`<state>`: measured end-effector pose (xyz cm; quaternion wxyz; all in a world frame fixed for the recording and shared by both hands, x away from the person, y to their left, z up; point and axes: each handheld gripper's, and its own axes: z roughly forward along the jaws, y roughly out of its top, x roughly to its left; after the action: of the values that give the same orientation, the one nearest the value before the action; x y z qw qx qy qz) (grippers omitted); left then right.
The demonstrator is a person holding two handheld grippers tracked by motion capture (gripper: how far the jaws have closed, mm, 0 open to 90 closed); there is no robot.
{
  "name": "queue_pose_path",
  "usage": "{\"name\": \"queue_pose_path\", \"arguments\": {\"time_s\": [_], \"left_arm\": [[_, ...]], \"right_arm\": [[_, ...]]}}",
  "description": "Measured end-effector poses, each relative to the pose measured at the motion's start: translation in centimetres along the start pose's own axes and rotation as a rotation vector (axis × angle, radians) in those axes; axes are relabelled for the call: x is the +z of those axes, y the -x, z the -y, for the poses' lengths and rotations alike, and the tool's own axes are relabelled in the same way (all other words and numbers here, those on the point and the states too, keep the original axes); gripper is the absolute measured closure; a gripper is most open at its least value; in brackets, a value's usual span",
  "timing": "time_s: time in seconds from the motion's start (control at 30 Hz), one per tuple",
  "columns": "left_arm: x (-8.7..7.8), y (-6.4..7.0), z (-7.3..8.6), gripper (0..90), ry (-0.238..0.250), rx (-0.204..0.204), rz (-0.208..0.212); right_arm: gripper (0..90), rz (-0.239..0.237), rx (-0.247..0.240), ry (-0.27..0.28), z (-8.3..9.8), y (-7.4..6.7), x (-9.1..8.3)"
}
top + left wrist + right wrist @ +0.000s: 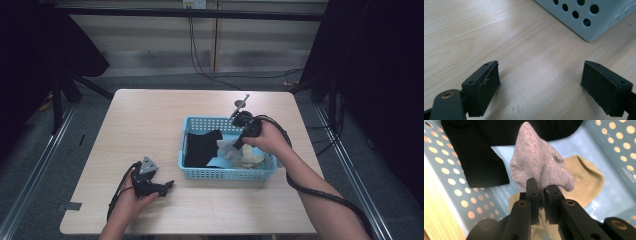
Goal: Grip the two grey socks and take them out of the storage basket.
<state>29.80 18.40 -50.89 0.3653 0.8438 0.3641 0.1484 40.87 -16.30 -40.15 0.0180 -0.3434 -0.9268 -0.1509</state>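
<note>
1. High view: the right gripper point(235, 146) reaches down into the blue basket point(227, 173), which sits toward the right edge of the table point(145, 115).
2. Its jaws are pinched tight on a fold of the grey sock point(537, 162), which hangs from them above the basket floor.
3. A black garment point(476, 157) lies along the basket's left wall and a cream sock point(586, 178) along its near right corner, both under the grey one.
4. The left gripper point(540, 85) rests near the table's front edge, jaws wide apart with nothing between them, just short of the basket's corner.
5. Risk: the pinch takes only a small fold, so the sock could slip free on the way out.
6. Risk: the dangling end could drag over the basket wall, or snag the cream sock and pull it along.
</note>
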Motion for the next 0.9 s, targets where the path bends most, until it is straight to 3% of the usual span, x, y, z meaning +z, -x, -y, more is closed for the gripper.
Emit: {"name": "queue_pose_path", "arguments": {"time_s": [0.9], "left_arm": [[0.0, 0.0, 0.0, 14.5, 0.000, -0.001, 0.000]], "right_arm": [[83.5, 0.015, -0.006, -0.008, 0.9, 0.8, -3.6]]}}
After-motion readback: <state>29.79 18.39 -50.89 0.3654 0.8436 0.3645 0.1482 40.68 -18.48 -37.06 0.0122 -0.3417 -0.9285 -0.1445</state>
